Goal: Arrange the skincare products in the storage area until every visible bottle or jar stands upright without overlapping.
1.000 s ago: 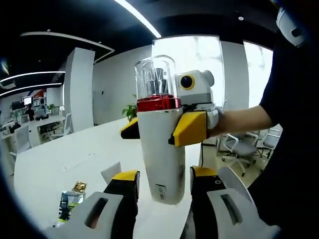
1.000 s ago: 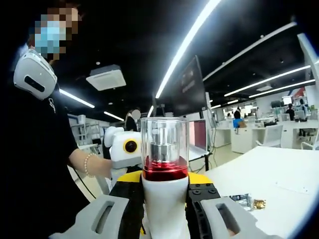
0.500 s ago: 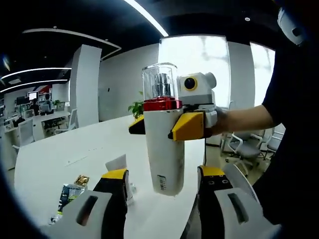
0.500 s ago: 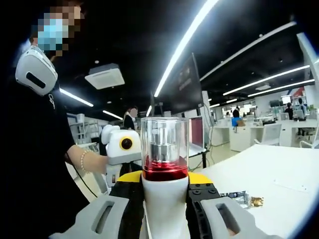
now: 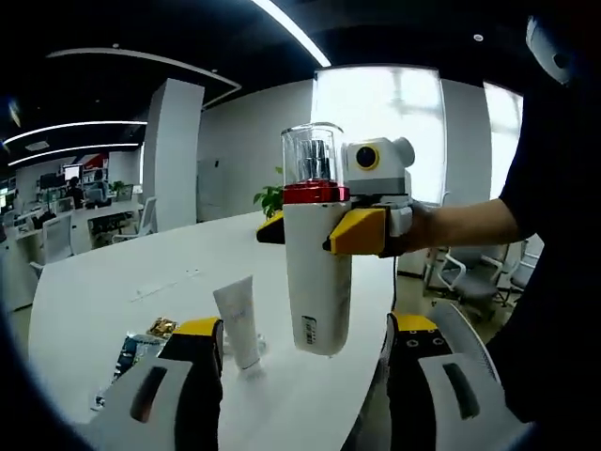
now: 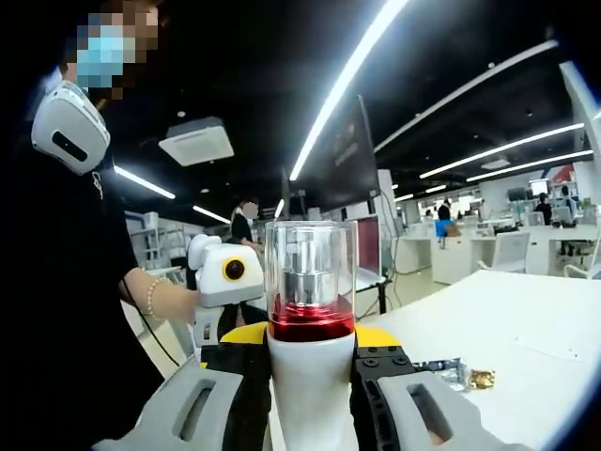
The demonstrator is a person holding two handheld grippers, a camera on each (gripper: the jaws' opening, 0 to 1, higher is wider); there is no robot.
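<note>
Open-plan office. Long linear ceiling lights (image 6: 362,70) run across a dark ceiling, with a ceiling AC cassette (image 6: 195,143) set into it. Rows of white desks (image 6: 470,258) with monitors and seated people fill the background in the right gripper view; more workstations (image 5: 56,211) sit at the far left of the left gripper view. A large wall-hung display (image 6: 336,164) faces the room. Grey swivel office chairs (image 5: 470,282) stand by a bright window (image 5: 376,108). A white structural column (image 5: 169,155) and a potted plant (image 5: 270,200) stand behind the big white meeting-style surface (image 5: 103,301).
</note>
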